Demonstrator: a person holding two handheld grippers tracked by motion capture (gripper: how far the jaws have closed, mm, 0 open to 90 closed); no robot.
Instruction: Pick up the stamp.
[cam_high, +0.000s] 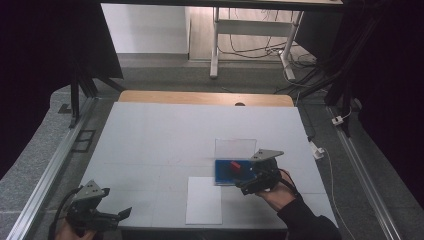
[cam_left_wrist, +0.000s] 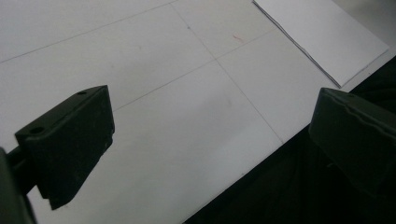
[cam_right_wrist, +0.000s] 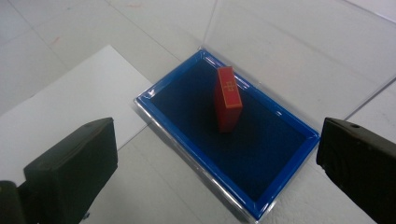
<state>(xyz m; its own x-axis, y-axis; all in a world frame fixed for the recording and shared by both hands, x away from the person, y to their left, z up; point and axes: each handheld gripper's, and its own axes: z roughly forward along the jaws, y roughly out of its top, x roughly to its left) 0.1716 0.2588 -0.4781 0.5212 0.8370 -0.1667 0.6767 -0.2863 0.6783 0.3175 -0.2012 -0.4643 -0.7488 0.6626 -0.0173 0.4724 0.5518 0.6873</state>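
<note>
A shallow blue tray (cam_right_wrist: 145, 95) (cam_high: 218, 174) with a dark lining lies right of the table's middle, its clear lid (cam_high: 235, 148) standing upright behind it. Inside the tray a small red block (cam_right_wrist: 228, 99) (cam_high: 234, 165) with a gold mark stands on end. My right gripper (cam_high: 248, 186) (cam_right_wrist: 219, 172) hovers open just in front of the tray, jaws wide apart with nothing between them. My left gripper (cam_high: 117, 214) (cam_left_wrist: 210, 149) is open at the table's front left corner, over bare table and the edge.
A white sheet of paper (cam_high: 204, 200) (cam_left_wrist: 322, 37) (cam_right_wrist: 65, 107) lies at the front edge, just left of the tray. The table (cam_high: 165, 135) is white with a wooden strip at the back. Metal rails run along both sides.
</note>
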